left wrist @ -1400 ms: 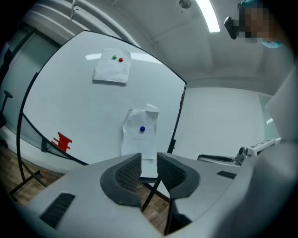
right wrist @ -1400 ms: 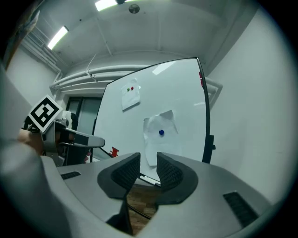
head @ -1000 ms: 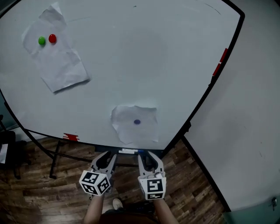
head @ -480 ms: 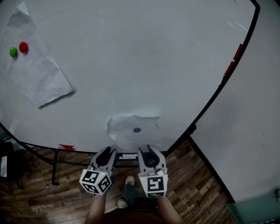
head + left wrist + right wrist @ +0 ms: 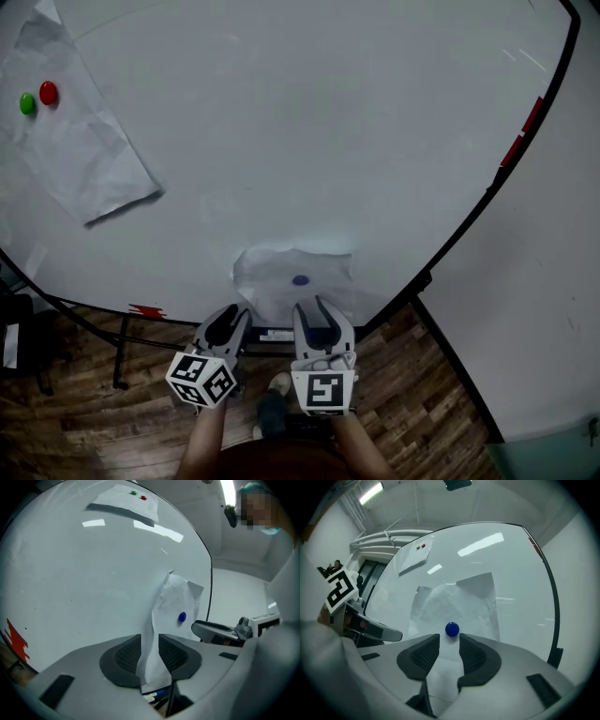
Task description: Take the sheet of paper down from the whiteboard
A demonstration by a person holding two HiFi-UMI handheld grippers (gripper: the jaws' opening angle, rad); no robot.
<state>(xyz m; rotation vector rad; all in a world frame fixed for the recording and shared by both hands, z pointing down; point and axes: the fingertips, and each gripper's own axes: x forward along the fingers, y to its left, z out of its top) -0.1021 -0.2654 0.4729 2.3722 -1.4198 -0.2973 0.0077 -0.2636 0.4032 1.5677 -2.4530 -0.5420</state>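
White crumpled sheet of paper [image 5: 267, 286], pinned low on the whiteboard [image 5: 309, 141] by a round blue magnet [image 5: 300, 279], just ahead of both level tools. Right tool [image 5: 317, 314] wide and empty, aimed straight at the magnet. Left tool [image 5: 228, 323] with jaws opening, sheet's left edge in line with the gap, pads not pressing on it.

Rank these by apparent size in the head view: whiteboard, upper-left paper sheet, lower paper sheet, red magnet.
1. whiteboard
2. upper-left paper sheet
3. lower paper sheet
4. red magnet
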